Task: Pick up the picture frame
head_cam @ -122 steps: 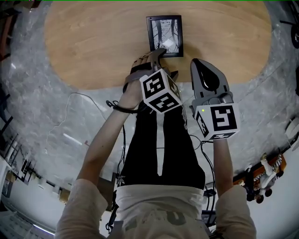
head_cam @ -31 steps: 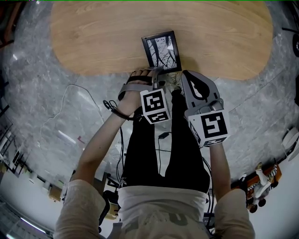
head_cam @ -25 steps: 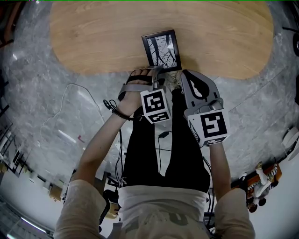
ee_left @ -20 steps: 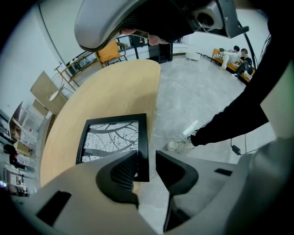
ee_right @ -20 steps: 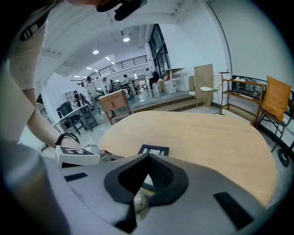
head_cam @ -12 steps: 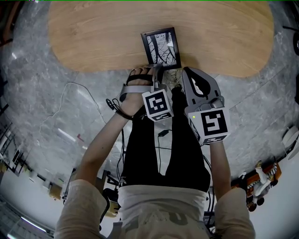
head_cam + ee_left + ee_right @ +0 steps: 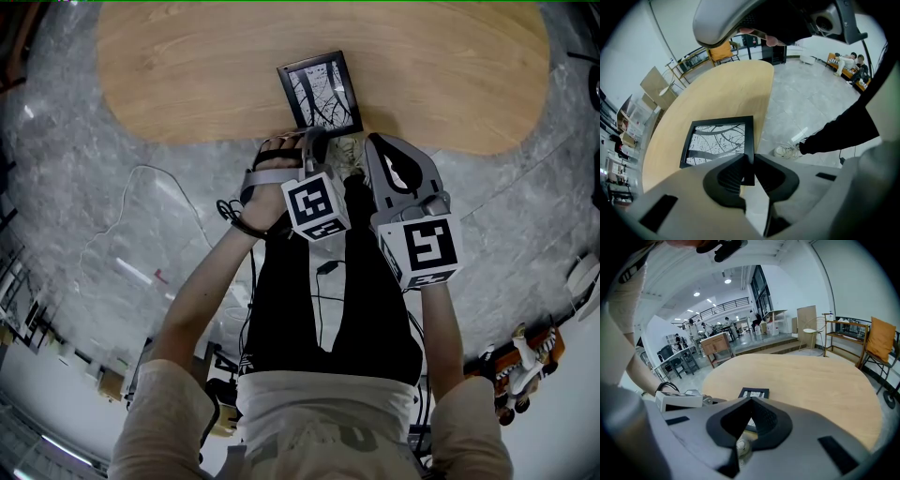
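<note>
Picture frame [image 7: 320,91], one only, clamped in left gripper [image 7: 749,160] jaws.

- The picture frame [image 7: 320,91] lies at the near edge of the desk [image 7: 187,75], its near corner out past the edge, over the floor [image 7: 84,187].
- The left hand-held gripper [image 7: 314,141] is just near of the frame; its jaws have just been closing and sit either side of that corner, on it.
- The right hand-held gripper [image 7: 380,150] is right of the left one, over the floor, apart from the frame.
- A shoe [image 7: 349,150] is on the floor between them.
</note>
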